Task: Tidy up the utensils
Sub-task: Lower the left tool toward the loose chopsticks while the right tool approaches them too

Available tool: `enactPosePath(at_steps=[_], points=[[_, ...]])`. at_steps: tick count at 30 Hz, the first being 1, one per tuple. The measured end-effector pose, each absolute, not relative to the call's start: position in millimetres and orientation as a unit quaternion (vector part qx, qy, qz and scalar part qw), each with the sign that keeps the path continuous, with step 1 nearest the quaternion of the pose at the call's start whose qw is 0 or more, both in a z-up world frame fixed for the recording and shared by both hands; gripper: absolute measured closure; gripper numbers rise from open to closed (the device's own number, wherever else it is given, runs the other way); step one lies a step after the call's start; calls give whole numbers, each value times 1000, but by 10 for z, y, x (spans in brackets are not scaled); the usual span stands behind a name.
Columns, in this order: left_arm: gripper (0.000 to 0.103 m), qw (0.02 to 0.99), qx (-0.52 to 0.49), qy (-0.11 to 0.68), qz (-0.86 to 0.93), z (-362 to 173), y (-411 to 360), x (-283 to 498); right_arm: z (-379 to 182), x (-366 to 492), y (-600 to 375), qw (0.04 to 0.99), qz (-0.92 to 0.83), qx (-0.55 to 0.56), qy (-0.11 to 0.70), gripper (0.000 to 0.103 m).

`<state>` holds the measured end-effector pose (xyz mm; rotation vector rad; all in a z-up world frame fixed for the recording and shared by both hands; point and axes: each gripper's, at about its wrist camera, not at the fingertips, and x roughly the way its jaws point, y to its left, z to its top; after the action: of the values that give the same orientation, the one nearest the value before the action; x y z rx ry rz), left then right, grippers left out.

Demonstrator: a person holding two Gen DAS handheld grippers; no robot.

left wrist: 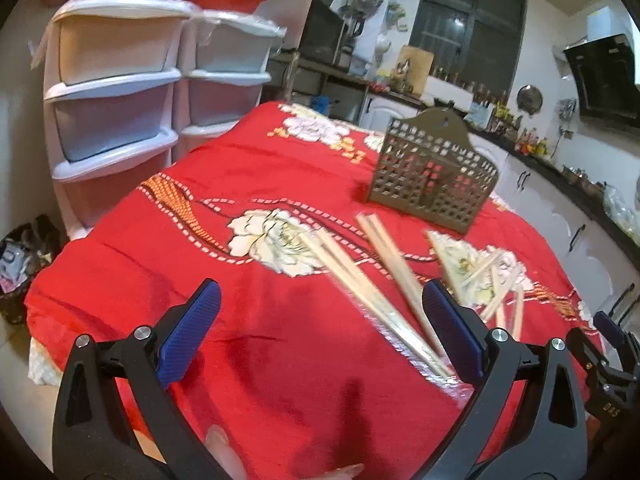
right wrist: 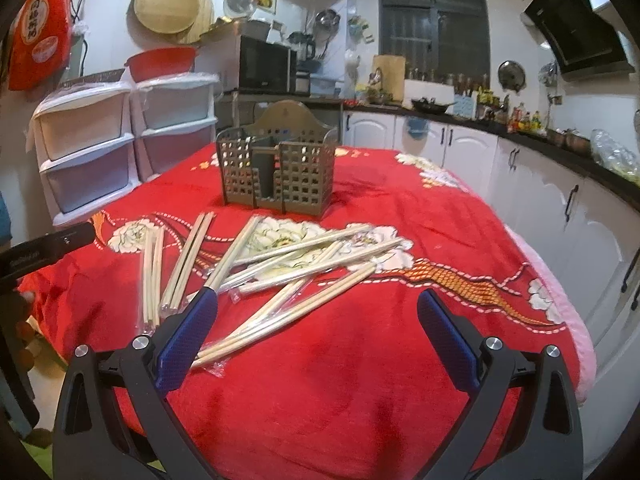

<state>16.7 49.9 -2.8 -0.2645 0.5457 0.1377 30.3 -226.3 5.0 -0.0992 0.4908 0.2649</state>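
Both sets of tongs stand wide and hold nothing, so the step in hand looks like the first pick of a chopstick pair.

In the left wrist view, the drawers fill the upper left. The left tongs hover low over the red cloth at the bottom, and a wrapped pair runs from frame centre down toward their right-hand pad. The holder stands upright at upper right of centre, apart from the sticks. Blur smears the sticks in this view, so their exact lie is better read from the other camera.

In the right wrist view, two pairs lie nearly parallel at left of centre, a little clear of the rest; the chopsticks heap crosswise in the middle, with the holder above them. The right tongs hang at the bottom, their left pad just over the near ends of the heap.

To do this well, I would take a pair that lies alone, not one pinned under others. The tongs should close across the pair near its middle so that it does not swing. The plastic wrap is likely slippery, so a firm squeeze helps. The pair then needs tipping upright before it goes into one compartment of the holder.
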Motion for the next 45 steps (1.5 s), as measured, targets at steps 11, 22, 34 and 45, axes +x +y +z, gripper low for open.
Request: enactPosePath(at_steps=[11, 22, 34, 45], points=[[11, 939, -179, 294, 12, -128, 696, 316, 75, 509, -2117, 953, 154, -57, 255, 6], [28, 909, -233, 345, -32, -229, 815, 709, 152, 863, -2152, 945, 169, -39, 279, 6], [74, 864, -312, 393, -39, -417, 1033, 1067, 149, 1591, -2376, 920, 171, 21, 353, 18], [87, 846, -359, 393, -25, -522, 1222, 1307, 57, 2055, -2468, 891, 184, 68, 409, 35]])
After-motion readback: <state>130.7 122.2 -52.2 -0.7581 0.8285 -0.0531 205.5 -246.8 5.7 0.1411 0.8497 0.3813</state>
